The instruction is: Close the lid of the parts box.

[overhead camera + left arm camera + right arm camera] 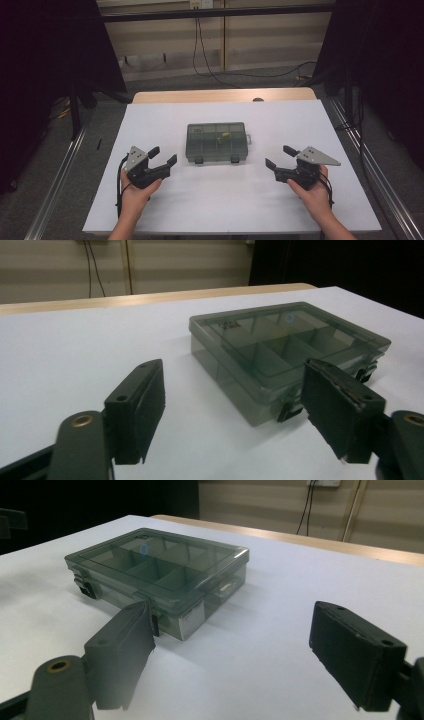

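A smoky translucent compartment box [217, 142] lies with its lid closed in the middle of the white table top [150, 120]; two dark latches sit on its near side and a small yellow item shows inside. My left gripper [163, 156] rests on the table to the box's left, jaws wide apart and holding nothing. My right gripper [280, 156] rests to the box's right, also open with nothing in it. In the left gripper view the box [285, 347] lies ahead, to the right, beyond the open gripper [245, 410]. In the right gripper view the box [155, 572] lies ahead, to the left, past that gripper [235, 655].
The white sheet covers a wooden table [225, 95] whose far edge shows. Metal rails [370, 165] run along both sides on the floor. Cables [205, 55] hang against the far wall, and dark curtains flank the scene.
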A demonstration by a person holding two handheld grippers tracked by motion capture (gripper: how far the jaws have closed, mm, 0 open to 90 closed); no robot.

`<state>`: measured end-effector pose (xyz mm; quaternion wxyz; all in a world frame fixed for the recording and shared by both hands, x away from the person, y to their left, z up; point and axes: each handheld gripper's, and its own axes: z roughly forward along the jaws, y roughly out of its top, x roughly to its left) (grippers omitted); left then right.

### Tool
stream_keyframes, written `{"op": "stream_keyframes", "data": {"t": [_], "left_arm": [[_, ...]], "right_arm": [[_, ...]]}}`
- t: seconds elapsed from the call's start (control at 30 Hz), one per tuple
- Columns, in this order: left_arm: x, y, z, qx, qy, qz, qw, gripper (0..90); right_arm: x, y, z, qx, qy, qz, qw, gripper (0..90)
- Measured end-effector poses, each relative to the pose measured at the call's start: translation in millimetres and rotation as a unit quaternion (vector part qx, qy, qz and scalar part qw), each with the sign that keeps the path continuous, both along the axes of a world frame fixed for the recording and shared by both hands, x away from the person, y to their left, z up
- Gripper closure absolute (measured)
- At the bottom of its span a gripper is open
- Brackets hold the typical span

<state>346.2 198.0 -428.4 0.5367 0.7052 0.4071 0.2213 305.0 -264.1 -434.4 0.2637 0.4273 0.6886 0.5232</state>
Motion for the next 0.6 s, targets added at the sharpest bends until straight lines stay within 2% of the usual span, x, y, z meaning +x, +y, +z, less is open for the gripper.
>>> {"op": "stream_keyframes", "data": {"t": [0.07,0.23,0.33,0.5,0.6], "left_arm": [[-4.1,5.0,-1.5,-0.006,0.004,0.003,1.0000,22.6],[-13.3,17.1,-5.6,-0.001,-0.001,0.002,1.0000,18.5],[-17.3,20.7,-8.0,-0.012,0.006,0.009,0.9999,15.8],[-19.4,23.8,-10.2,-0.019,0.007,0.008,0.9998,9.9],[-19.7,23.4,-11.0,-0.016,0.004,0.001,0.9999,7.1]], "right_arm": [[-4.9,-2.7,-0.6,-0.001,0.002,-0.001,1.0000,15.6],[-17.8,-8.9,-4.7,0.001,-0.001,-0.004,1.0000,13.0],[-23.4,-13.3,-5.8,-0.003,-0.003,-0.008,1.0000,11.3],[-31.7,-22.2,-7.6,0.011,-0.008,-0.024,0.9996,7.4],[-33.0,-25.3,-7.7,0.017,-0.011,-0.030,0.9993,6.3]]}}
